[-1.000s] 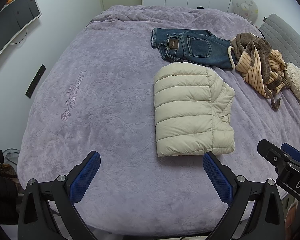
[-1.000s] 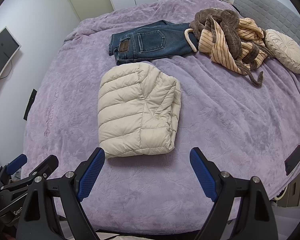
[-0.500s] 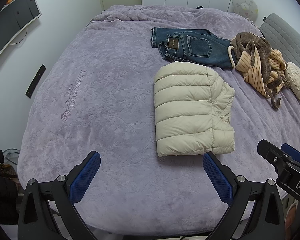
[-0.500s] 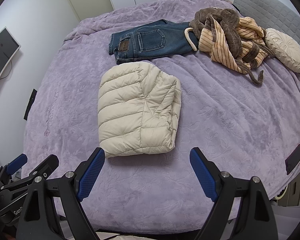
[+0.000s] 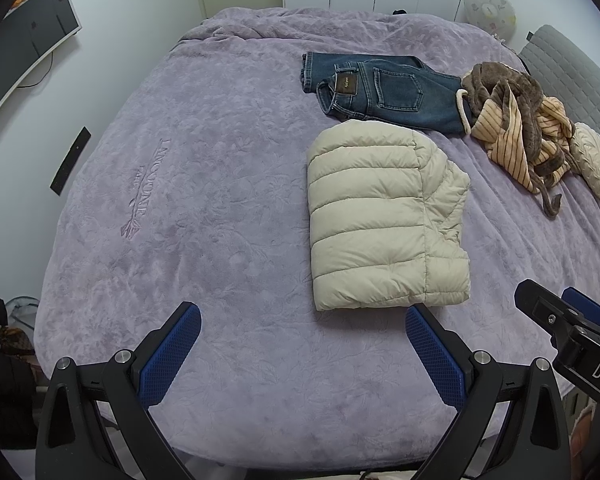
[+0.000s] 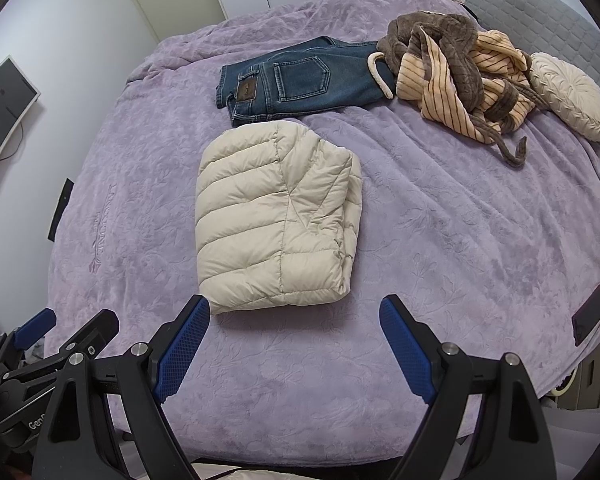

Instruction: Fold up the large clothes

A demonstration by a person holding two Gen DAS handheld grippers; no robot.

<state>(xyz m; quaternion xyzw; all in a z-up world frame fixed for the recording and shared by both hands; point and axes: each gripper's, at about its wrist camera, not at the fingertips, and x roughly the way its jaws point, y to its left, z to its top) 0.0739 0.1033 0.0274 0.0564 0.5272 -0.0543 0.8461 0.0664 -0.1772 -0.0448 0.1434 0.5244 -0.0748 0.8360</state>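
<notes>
Jacket folded, just beyond open tongs

Bed cover: purple, patterned plush; spread over the whole bed.
Puffer jacket: cream, quilted; folded into a compact block, laid left of centre on the cover.
Jeans: blue denim, folded; laid just beyond the jacket, back pocket and leather patch turned up.
Robe: brown and peach striped, left in a crumpled heap; its edge touches the right end of the jeans.
Cushion: round, cream, pleated; placed just right of the robe.
Right gripper: jaws held wide apart over bare cover; blue pads seen near the jacket's near edge, nothing gripped.
Left gripper: partly seen at lower left; jaw state not determined.
Monitor: mounted on the left wall.
</notes>
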